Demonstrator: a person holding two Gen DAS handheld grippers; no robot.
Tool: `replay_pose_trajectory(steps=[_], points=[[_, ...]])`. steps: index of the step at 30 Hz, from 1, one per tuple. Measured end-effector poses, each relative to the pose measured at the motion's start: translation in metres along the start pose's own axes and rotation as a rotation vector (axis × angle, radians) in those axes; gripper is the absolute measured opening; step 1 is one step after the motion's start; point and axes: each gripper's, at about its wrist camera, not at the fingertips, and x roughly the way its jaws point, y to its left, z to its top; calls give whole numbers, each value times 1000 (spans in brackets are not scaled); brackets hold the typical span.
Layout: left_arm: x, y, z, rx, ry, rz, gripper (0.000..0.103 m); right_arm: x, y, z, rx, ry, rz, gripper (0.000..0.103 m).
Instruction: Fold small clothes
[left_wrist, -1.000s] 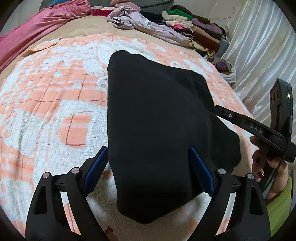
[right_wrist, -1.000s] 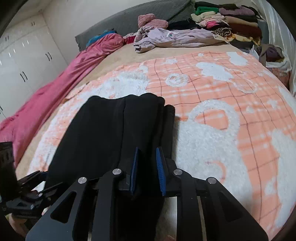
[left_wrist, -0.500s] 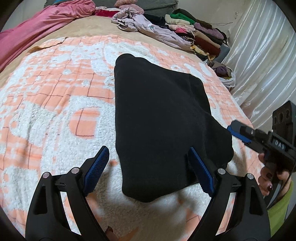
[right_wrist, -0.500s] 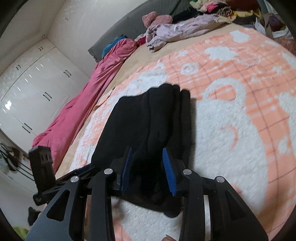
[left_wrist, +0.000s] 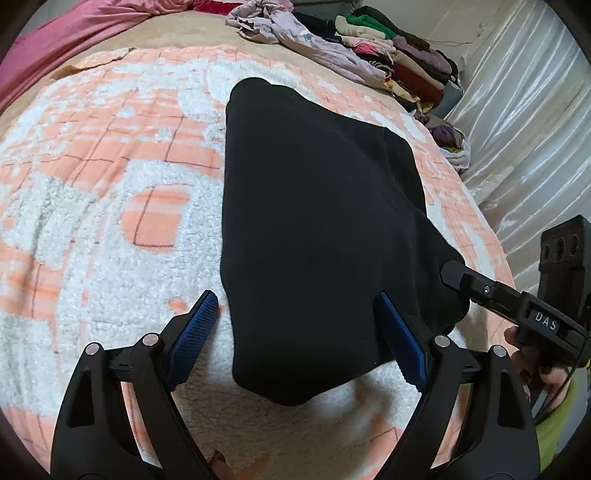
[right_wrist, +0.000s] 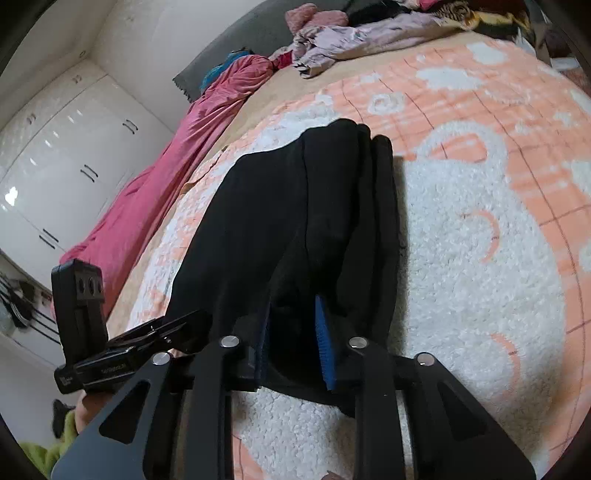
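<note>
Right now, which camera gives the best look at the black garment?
The left wrist view: the black garment lies nearly whole on the blanket. The right wrist view shows its stacked folds edge-on, partly hidden behind the right gripper.

My left gripper hangs wide open over the near end of the black garment, its fingers clear of the cloth on both sides. Left of the garment in that frame, the orange-and-white blanket lies bare up to the pink bedding at upper left, so I have room to pass there. At lower right my right gripper crowds the garment's corner. In the right wrist view, the blanket spreads bare across the right half. Along the top edge, the lilac clothing heap and the stacked clothes block the far side.
</note>
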Motion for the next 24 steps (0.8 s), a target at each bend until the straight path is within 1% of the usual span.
replay_pose_trajectory(steps=[5,6,7,8,9,10,12,14,16,17,19,20,21,22,24], points=[[-10,-10,1,40,-20,9,77,-23,6,0,-51,-57,-36,12],[-10,-11,1,47,-18,12,77,-27,7,0,-59,-61,-46,3],[-8,-12,0,56,-12,21,77,-30,6,-3,-75,-66,-97,4],[-6,-12,-1,61,-6,32,77,-29,5,-6,-93,-64,-158,1],[-3,-12,-2,63,1,42,77,-25,4,-8,-105,-51,-207,0],[0,-11,-3,59,9,40,77,-17,-4,-12,-100,-19,-250,0],[3,-9,-6,50,12,33,77,-6,-20,-17,-40,26,-244,0],[2,-10,-6,56,8,40,77,-5,-28,-16,-9,24,-236,2],[1,-12,-5,65,6,43,77,-14,-24,-14,-23,-17,-225,4],[0,-12,-5,67,5,45,77,-18,-21,-13,-34,-34,-220,7],[-1,-13,-4,66,4,45,77,-28,-15,-12,-56,-82,-209,26],[-2,-14,-4,68,3,46,77,-34,-11,-11,-64,-114,-202,29],[-2,-15,-4,70,0,49,77,-37,-9,-9,-71,-129,-196,31],[-3,-15,-5,74,-2,53,77,-41,-3,-9,-87,-152,-180,31],[-3,-17,-4,81,-4,58,77,-44,7,-9,-110,-170,-147,31]])
